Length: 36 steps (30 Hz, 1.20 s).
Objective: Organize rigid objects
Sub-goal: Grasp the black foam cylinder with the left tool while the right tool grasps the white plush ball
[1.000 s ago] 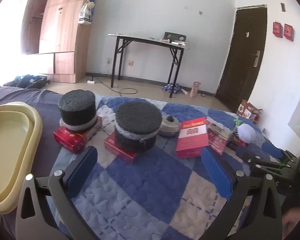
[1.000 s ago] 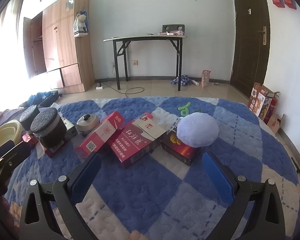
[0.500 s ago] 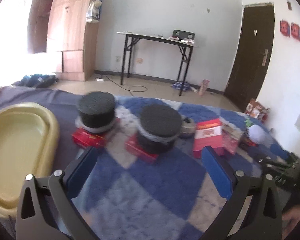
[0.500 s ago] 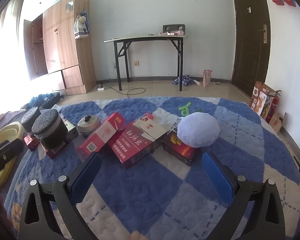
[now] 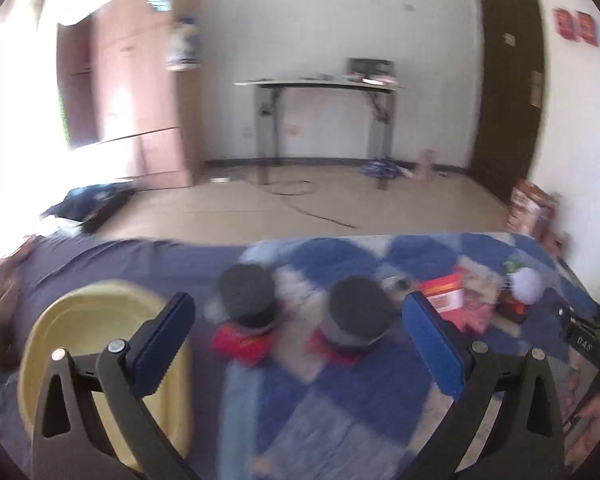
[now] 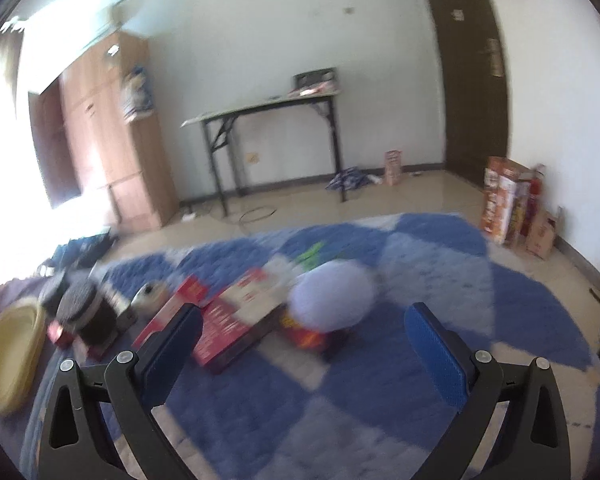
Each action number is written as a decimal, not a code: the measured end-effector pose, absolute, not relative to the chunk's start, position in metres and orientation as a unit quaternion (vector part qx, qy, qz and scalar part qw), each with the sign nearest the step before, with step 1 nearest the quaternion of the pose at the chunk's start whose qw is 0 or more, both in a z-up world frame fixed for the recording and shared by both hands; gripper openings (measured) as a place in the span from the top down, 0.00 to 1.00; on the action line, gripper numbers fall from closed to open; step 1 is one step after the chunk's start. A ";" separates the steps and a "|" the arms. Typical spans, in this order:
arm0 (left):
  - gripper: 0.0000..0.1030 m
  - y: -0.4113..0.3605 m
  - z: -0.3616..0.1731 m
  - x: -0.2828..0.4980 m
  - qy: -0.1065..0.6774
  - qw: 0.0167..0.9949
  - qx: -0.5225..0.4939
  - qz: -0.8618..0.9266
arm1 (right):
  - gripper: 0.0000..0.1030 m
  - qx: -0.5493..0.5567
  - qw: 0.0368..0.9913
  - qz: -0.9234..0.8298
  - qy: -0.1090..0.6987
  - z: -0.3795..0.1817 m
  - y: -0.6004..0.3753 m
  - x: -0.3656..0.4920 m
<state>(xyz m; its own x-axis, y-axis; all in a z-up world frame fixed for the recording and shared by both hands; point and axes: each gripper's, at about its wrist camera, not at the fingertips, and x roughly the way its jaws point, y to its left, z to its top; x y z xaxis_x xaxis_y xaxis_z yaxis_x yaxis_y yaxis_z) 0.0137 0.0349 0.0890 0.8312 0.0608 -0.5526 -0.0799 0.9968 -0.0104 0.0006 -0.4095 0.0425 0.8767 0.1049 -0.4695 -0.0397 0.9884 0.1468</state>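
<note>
Both claws hung released and empty over a blue checked quilt (image 6: 420, 280). Ahead of the left gripper (image 5: 300, 340) sat two black cylinders (image 5: 358, 308); the yellow basin (image 5: 80, 320) lay left. Red boxes (image 6: 236, 320) lay ahead of the right gripper (image 6: 304, 344), a folding table (image 6: 268, 108) beyond.

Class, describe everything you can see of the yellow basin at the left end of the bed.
The yellow basin is an oval tub, plastic by its look, with a broad rolled rim. It sits upright and looks empty on the dark sheet, left of the two black cylinders. The left gripper's finger overlaps it in view; no contact shows.
</note>
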 end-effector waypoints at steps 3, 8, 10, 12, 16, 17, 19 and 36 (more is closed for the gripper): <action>0.00 0.028 0.066 0.029 0.277 0.961 -0.018 0.010 | 0.00 0.103 0.966 0.008 0.239 0.044 -0.439 0.002; 0.00 0.031 0.042 0.043 0.293 0.956 -0.032 0.010 | 0.00 0.161 0.944 -0.011 0.289 0.035 -0.453 0.023; 0.00 0.031 0.037 0.046 0.311 0.950 -0.040 0.003 | 0.00 0.143 0.947 -0.025 0.288 0.046 -0.452 0.039; 0.00 0.025 0.038 0.043 0.302 0.953 -0.034 0.000 | 0.00 0.131 0.948 -0.022 0.289 0.056 -0.447 0.066; 0.00 0.010 0.034 0.050 0.302 0.953 0.002 -0.002 | 0.00 0.085 0.944 0.014 0.319 0.044 -0.428 0.086; 0.00 0.007 0.032 0.052 0.299 0.954 0.013 0.007 | 0.00 0.063 0.947 0.012 0.316 0.038 -0.423 0.086; 0.00 0.008 0.028 0.055 0.300 0.954 0.015 0.012 | 0.00 0.014 0.940 0.009 0.341 0.027 -0.416 0.096; 0.00 0.007 0.003 0.078 0.283 0.959 0.010 -0.022 | 0.07 -0.012 0.950 0.013 0.313 0.017 -0.412 0.091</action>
